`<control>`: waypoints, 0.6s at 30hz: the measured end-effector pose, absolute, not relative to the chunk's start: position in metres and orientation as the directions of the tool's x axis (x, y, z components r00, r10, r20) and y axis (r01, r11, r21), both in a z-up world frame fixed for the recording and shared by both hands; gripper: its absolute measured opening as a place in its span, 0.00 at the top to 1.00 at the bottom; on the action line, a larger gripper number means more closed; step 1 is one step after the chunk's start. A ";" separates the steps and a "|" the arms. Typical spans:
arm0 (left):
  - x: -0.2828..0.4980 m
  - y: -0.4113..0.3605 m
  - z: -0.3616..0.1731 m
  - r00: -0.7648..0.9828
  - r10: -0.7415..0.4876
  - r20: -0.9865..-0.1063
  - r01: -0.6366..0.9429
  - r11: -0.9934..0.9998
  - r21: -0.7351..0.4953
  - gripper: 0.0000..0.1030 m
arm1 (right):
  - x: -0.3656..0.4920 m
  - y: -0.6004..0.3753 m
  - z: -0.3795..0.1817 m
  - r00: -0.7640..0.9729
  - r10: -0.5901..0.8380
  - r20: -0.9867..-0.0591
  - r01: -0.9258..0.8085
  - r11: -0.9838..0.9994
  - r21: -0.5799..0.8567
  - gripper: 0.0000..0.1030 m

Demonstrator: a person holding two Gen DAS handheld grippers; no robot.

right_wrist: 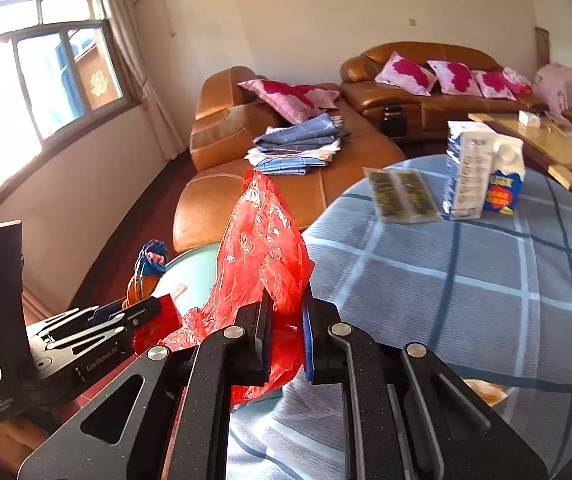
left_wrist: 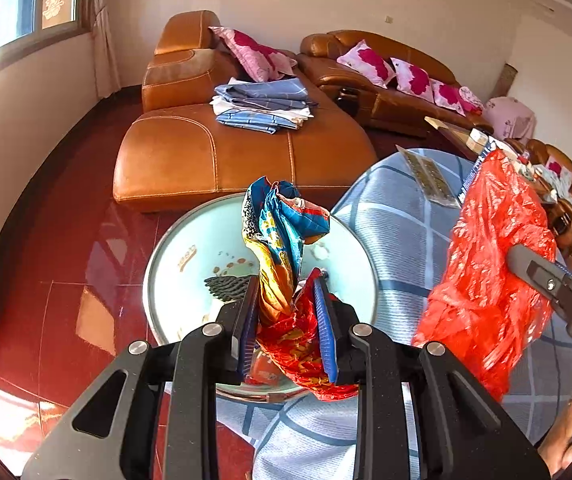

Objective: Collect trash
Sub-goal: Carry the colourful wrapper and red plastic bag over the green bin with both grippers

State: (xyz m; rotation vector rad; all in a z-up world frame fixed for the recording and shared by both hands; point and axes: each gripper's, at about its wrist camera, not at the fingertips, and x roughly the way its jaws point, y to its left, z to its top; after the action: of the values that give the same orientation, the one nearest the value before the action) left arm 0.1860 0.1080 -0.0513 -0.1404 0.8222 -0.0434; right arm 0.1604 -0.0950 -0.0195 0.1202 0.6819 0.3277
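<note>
My left gripper (left_wrist: 286,284) is shut on a crumpled colourful snack wrapper (left_wrist: 281,232), blue, orange and red, held above a round glass side table (left_wrist: 173,264). My right gripper (right_wrist: 286,300) is shut on a thin red plastic bag (right_wrist: 261,240); the bag also shows in the left wrist view (left_wrist: 490,272), hanging to the right of the wrapper. The left gripper with the wrapper (right_wrist: 147,264) shows at the lower left of the right wrist view. A milk carton (right_wrist: 504,184), a white-blue box (right_wrist: 466,168) and flat packets (right_wrist: 402,196) lie on the checked tablecloth (right_wrist: 466,280).
An orange leather sofa (left_wrist: 205,152) with folded blue cloths (left_wrist: 261,104) stands behind the side table. A second sofa with pink cushions (right_wrist: 442,76) lines the back wall. A wooden coffee table (right_wrist: 546,144) stands at right. The floor is red tile (left_wrist: 45,300).
</note>
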 end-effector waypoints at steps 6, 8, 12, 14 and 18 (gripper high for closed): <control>0.191 0.116 -0.057 0.674 -0.080 -0.734 -0.039 0.989 -0.144 0.75 | 0.174 -0.070 -0.029 0.713 0.328 -0.620 -0.293 0.942 0.161 0.88; 0.195 0.117 -0.060 0.671 -0.072 -0.738 -0.051 0.988 -0.143 0.75 | 0.180 -0.061 -0.034 0.706 0.324 -0.630 -0.300 0.942 0.148 0.88; 0.200 0.118 -0.065 0.663 -0.067 -0.746 -0.070 0.986 -0.151 0.75 | 0.193 -0.044 -0.046 0.696 0.304 -0.651 -0.314 0.944 0.106 0.88; 0.204 0.123 -0.069 0.656 -0.076 -0.751 -0.077 0.983 -0.167 0.75 | 0.199 -0.040 -0.052 0.688 0.301 -0.661 -0.320 0.942 0.096 0.88; 0.210 0.127 -0.080 0.635 -0.083 -0.768 -0.090 0.979 -0.181 0.75 | 0.211 -0.031 -0.063 0.663 0.303 -0.685 -0.346 0.935 0.079 0.88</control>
State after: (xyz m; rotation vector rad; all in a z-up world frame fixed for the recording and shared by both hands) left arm 0.2096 0.1270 -0.0802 -0.2106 0.8841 0.0039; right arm 0.2109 -0.0310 -0.0633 -0.0597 0.7625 0.3671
